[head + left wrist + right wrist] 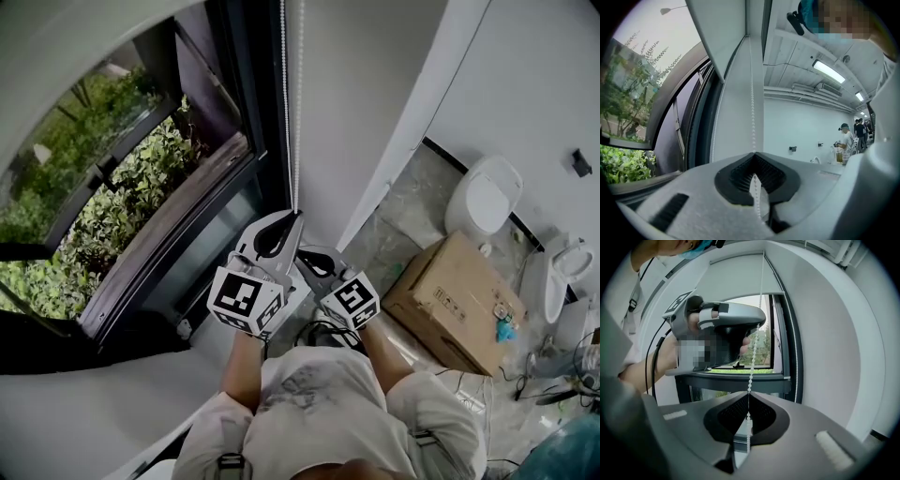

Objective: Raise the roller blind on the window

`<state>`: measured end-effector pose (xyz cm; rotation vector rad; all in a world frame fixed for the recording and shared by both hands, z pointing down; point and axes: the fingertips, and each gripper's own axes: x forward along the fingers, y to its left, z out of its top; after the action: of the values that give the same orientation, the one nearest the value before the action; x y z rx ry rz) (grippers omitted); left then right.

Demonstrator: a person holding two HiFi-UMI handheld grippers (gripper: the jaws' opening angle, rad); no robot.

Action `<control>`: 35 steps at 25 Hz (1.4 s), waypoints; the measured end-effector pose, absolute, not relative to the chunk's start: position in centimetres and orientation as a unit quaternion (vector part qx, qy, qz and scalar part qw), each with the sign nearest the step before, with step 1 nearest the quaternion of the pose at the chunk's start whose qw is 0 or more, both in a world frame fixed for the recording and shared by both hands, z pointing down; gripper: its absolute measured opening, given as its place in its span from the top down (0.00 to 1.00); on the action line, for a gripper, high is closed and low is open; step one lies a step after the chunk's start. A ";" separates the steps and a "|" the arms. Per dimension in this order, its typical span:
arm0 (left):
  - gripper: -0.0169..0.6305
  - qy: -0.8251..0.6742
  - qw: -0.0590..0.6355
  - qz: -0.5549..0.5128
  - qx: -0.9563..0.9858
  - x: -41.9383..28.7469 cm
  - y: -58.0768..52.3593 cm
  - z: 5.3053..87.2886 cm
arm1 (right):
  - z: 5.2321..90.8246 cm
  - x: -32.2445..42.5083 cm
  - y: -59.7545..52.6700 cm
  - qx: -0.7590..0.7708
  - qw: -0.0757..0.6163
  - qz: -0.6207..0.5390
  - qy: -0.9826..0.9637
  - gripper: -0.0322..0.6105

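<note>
Against the dark-framed glass window [141, 173], the pale grey fabric roller blind [736, 280] is seen covering the upper pane. The grey left gripper [296, 216] and, just below it, the right gripper [302, 254] are each clamped shut on the white bead chain [297, 112].

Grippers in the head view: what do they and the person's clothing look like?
The left gripper and right gripper are grey shells with black ribbed pads, each carrying a cube of black-and-white square markers. The shirt is pale, short-sleeved.
</note>
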<state>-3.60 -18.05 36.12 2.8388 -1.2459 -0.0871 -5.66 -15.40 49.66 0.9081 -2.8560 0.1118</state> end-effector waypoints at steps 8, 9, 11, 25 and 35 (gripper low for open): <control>0.96 -0.409 0.054 -0.017 0.911 -3.8 -17.4 39.8 | 53.1 -5.6 -14.3 0.296 0.098 0.058 -0.948 0.93; 0.96 -0.408 0.058 -0.017 0.911 -3.8 -17.3 40.1 | 53.4 -5.6 -14.2 0.296 0.100 0.060 -0.948 0.93; 0.96 -0.408 0.063 -0.017 0.911 -3.7 -17.0 40.7 | 53.9 -5.5 -14.0 0.296 0.104 0.063 -0.948 0.93; 0.96 -0.411 0.087 0.012 0.907 -3.2 -16.4 44.8 | 57.8 -4.4 -12.4 0.291 0.147 0.090 -0.941 0.93; 0.96 -0.414 0.082 0.016 0.907 -3.0 -16.1 44.6 | 51.7 -1.9 -12.8 0.328 0.085 0.054 -0.939 0.81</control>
<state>-3.02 -16.12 44.65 2.7081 -1.2363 0.0492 -1.89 -12.84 51.68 0.9778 -2.8022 0.1612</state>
